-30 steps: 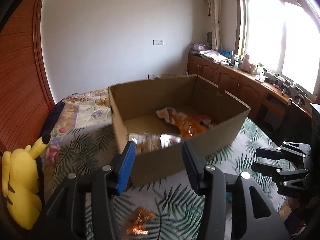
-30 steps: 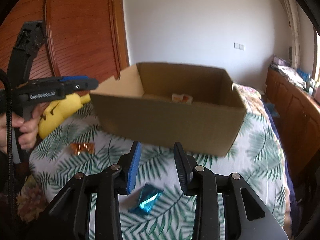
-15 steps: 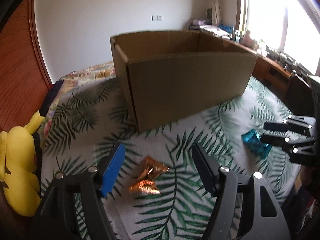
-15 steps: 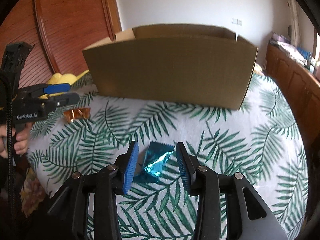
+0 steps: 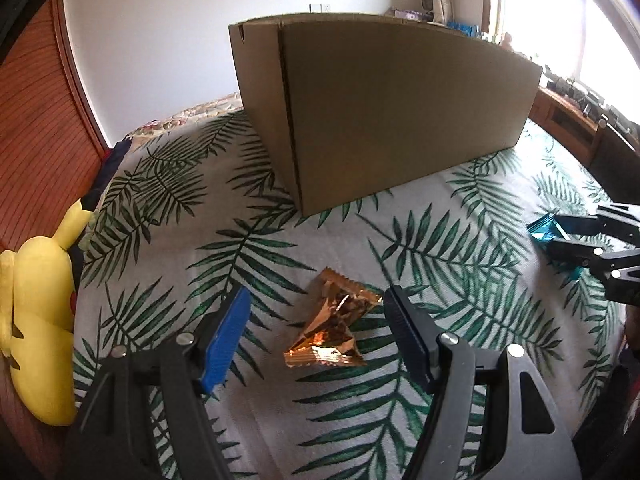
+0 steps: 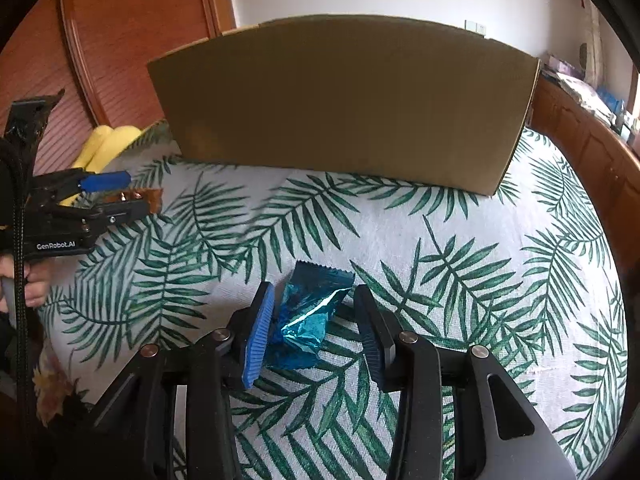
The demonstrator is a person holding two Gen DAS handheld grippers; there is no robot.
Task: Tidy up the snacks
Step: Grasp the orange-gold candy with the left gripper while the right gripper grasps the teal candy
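Two spread grippers, left gripper (image 5: 316, 312) and right gripper (image 6: 314, 312), straddle foil snacks.

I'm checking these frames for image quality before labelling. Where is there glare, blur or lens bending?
Left wrist view: the window at top right is blown out white; the cardboard box has its top edge bowed by the fisheye; the gold wrapper is sharp, with bright glints. Right wrist view: the box bows too; the blue wrapper shows a specular streak; no obvious motion blur.
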